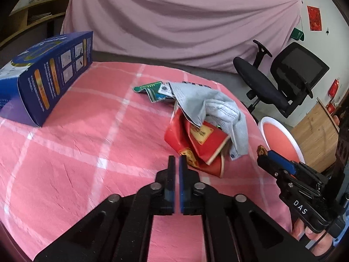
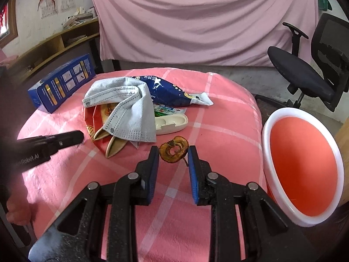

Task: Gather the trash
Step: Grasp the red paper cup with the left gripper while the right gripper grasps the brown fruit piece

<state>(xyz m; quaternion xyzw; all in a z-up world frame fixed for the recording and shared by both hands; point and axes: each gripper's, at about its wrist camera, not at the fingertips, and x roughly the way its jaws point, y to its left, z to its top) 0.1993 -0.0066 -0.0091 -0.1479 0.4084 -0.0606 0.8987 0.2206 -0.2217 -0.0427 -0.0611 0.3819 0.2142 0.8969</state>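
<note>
Pink table: right tool angled down, clamping apple core.

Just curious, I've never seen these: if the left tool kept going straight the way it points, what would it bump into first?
Probably the red packet lying just ahead of the shut left tool, under the grey mask; depth is hard to judge.

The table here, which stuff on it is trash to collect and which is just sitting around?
Trash job:
apple core, in the right claw
grey face mask
red packet
blue snack bag
white plastic case
green wrapper
orange bin

Just lying about:
blue box, possibly
office chair
pink curtain
</note>
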